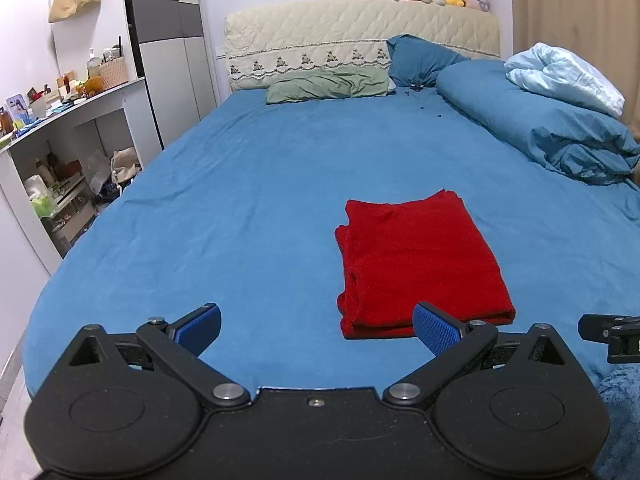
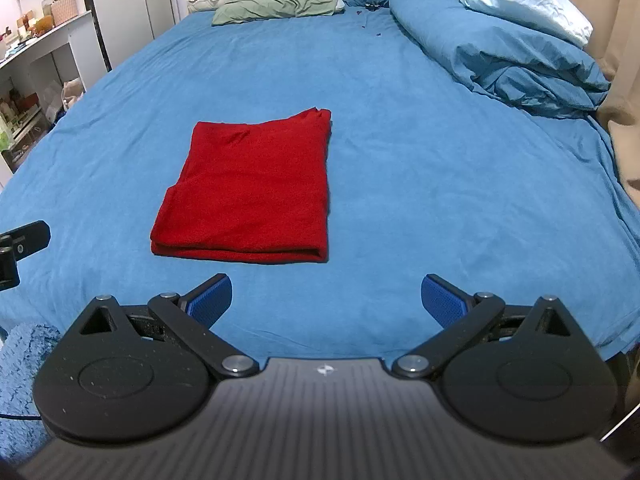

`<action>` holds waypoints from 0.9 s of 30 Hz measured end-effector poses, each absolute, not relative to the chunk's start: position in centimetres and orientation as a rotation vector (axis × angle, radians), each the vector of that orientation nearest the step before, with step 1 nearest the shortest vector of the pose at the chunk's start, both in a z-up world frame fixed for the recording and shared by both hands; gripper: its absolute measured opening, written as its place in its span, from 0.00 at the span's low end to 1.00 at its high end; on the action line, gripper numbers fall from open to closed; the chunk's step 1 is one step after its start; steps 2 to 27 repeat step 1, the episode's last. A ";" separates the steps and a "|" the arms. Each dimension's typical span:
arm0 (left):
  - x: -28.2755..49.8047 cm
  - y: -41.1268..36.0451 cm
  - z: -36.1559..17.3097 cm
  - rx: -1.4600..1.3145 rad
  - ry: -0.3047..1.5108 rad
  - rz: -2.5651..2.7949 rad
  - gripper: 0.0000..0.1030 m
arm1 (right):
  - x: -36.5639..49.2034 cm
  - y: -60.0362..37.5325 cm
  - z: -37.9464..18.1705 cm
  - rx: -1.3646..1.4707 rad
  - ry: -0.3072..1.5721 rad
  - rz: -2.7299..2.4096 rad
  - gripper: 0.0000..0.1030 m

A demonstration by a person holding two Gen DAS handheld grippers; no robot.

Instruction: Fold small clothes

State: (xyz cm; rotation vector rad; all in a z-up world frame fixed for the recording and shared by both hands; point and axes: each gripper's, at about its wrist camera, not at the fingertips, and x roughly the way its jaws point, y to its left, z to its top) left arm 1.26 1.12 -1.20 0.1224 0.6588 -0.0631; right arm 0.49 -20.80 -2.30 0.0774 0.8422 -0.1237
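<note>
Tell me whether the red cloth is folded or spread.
Folded: the red knit cloth lies as a neat rectangle on the blue bedsheet, stacked layers showing along its near edge.

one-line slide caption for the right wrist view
Open right claw hovers short of a folded red garment lying flat on the blue bed sheet.

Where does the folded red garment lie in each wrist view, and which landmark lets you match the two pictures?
Left wrist view: the red garment lies right of centre on the bed, its near edge by the right fingertip.
Right wrist view: the red garment lies left of centre, beyond the fingers.
Shared landmark: the green pillow at the headboard.
</note>
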 end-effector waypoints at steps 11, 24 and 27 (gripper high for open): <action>1.3 1.2 -1.2 0.120 0.660 -0.063 1.00 | 0.6 -20.8 -2.3 0.078 0.843 -0.123 1.00; 1.3 1.2 -1.2 0.120 0.660 -0.063 1.00 | 0.6 -20.8 -2.3 0.078 0.843 -0.123 1.00; 1.3 1.2 -1.2 0.120 0.660 -0.063 1.00 | 0.6 -20.8 -2.3 0.078 0.843 -0.123 1.00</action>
